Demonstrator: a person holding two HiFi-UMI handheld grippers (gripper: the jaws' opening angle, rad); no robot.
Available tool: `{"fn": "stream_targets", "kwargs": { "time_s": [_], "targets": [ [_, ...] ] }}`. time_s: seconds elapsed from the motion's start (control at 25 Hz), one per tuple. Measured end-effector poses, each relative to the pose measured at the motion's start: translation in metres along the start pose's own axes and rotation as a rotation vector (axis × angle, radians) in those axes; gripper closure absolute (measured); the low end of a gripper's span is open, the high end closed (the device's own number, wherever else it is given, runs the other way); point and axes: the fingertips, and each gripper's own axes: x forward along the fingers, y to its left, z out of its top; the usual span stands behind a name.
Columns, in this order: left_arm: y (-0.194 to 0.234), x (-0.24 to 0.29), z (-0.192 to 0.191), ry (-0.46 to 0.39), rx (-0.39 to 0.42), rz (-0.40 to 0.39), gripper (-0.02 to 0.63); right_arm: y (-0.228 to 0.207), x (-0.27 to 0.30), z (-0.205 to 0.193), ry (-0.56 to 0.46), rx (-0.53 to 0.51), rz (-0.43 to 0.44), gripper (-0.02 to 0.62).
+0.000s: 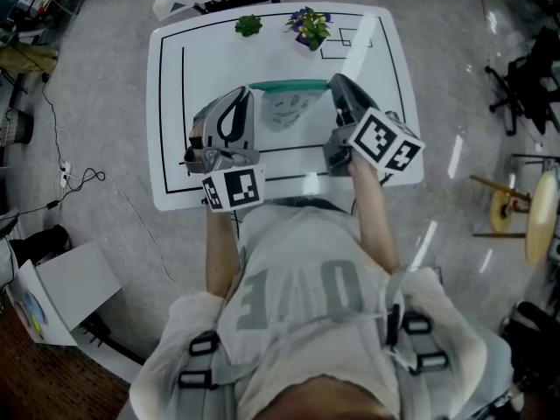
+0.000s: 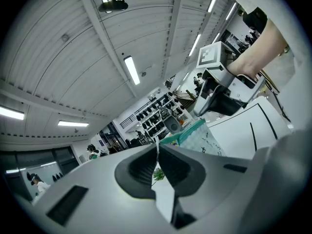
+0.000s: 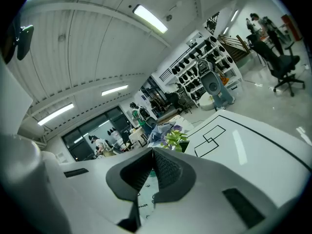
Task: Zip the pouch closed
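**Firmly pinched at both ends, the pouch hangs between the claws**

The white printed pouch with a teal zip band [image 1: 287, 110] sits at the middle of the head view, its band stretched straight across its top edge. The left gripper [image 1: 248, 94] meets the left end of that band. Its own view shows the jaws pressed together on a thin sliver of the pouch's edge, with the rest of the pouch fanning away beyond. The right gripper [image 1: 333, 82] meets the right end, jaws likewise clamped tight, with printed fabric showing just below them. The slider itself is hidden, so whether the zip is fully run cannot be told.

To do this step well, the left claw should act as a steady anchor. The right should pull along the line of the band, not up or across, so the teeth stay aligned and the thin fabric does not pucker into the slider.

Below lies the white table with black outlines [image 1: 171, 175]. Toward the top of the frame stand a small green plant [image 1: 248, 25] and a purple-flowered plant [image 1: 308, 26], both well clear.
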Motion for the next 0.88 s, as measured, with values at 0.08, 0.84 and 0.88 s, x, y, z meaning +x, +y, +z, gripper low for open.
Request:
{"fn": "stream_targets", "kwargs": {
  "time_s": [0.08, 0.84, 0.88],
  "targets": [
    [-0.002, -0.001, 0.0, 0.0, -0.011, -0.007, 0.589, 0.0, -0.002, 0.001, -0.001, -0.022, -0.01, 0.586],
    [-0.038, -0.018, -0.027, 0.08, -0.07, -0.115, 0.588, -0.017, -0.021, -0.028, 0.046, -0.098, -0.13, 0.584],
    [-0.041, -0.019, -0.031, 0.091, -0.076, -0.117, 0.588, -0.019, -0.021, -0.03, 0.04, -0.097, -0.132, 0.584]
  ]
}}
